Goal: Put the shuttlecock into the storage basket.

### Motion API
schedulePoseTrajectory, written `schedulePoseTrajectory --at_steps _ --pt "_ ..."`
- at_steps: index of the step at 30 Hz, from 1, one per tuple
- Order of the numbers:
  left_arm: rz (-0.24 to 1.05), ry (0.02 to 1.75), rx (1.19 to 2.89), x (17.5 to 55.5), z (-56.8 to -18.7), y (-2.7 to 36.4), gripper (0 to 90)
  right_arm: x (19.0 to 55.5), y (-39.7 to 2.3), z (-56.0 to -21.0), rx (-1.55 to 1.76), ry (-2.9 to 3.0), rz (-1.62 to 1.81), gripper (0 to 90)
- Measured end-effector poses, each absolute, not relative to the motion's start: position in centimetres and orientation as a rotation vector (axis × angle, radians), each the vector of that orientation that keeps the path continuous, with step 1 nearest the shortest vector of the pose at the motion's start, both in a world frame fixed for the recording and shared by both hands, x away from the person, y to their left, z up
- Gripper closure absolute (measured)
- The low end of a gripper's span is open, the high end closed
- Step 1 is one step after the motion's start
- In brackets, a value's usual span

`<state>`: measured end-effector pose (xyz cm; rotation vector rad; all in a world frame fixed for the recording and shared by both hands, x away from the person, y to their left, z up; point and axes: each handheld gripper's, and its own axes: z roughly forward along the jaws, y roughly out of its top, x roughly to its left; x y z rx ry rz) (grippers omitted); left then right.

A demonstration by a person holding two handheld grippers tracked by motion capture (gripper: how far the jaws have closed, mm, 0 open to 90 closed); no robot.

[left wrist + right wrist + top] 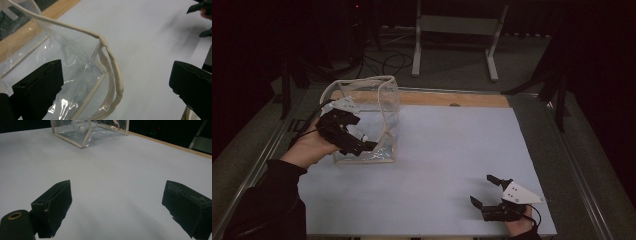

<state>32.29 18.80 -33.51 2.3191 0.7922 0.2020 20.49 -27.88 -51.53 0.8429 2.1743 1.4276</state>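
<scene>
The clear pouch (364, 117) with cream piping is seen standing in the upper left of the high view, on the white bench (447, 165). The left tool (362, 145) is held at its near lower corner, jaws spread wide with the piped corner edge between them but not pinched. A small white object (79, 123), possibly a shuttlecock, is seen inside the pouch. The right tool (484, 190), also gaping and empty, rests at the lower right, well apart. The left is judged far nearer. Open bench lies between them; the wooden edge (452, 98) runs behind the pouch.
</scene>
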Motion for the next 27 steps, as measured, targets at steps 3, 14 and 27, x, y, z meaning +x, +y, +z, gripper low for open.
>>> schedulePoseTrajectory --at_steps 3,14,27 --pt "0.206 0.784 2.335 32.1 -33.6 18.6 0.4 20.5 -27.9 -51.5 0.844 2.175 1.428 8.9" --pt "0.203 0.734 2.329 31.4 -33.5 18.5 0.4 20.4 -27.8 -51.5 0.846 2.176 1.428 8.9" --pt "0.195 0.67 2.341 29.1 -34.6 18.3 0.4 20.3 -27.8 -51.4 0.855 2.176 1.433 8.9"
